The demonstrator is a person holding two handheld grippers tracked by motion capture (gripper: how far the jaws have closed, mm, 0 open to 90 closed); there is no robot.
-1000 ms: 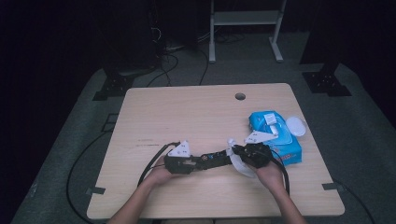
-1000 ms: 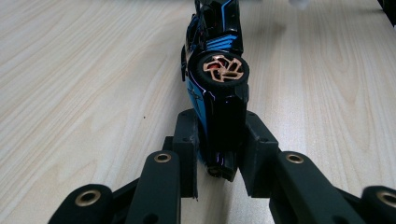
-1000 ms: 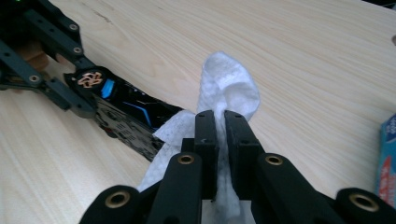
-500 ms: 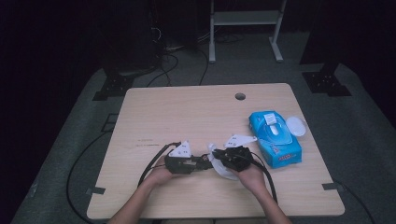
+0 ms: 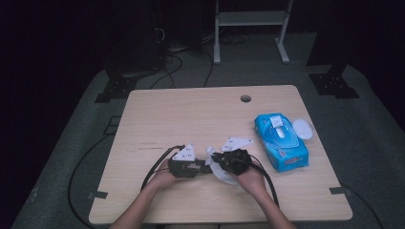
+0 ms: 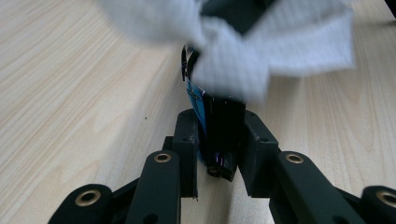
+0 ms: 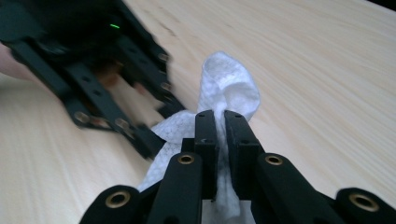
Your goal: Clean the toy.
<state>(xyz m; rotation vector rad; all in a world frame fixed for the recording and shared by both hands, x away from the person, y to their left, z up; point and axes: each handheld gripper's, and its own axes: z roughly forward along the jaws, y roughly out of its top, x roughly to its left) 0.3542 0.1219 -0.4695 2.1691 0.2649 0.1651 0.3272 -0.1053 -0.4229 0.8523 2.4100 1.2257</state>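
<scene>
Right claw (image 7: pixel 219 122) is clamped on a white wipe (image 7: pixel 229 91), already out of the blue pack (image 5: pixel 281 142) off to its right. Left claw (image 6: pixel 219 135) grips a small dark object (image 6: pixel 225 135); wipe touches its tip, wiping barely underway.

High view: fixed above the person's edge of the table (image 5: pixel 191 109), facing forward and down, far enough to take in the whole tabletop and the floor beyond.

Left gripper view: rides low on the left gripper (image 6: pixel 219 140), very near, looking along its jaws toward 12 o'clock at the white wipe (image 6: pixel 243 51).

Right gripper view: rides on the right gripper (image 7: pixel 220 135), equally close.

Shared: wipe (image 7: pixel 229 88) and tabletop, seen at 6 o'clock in the high view.
</scene>
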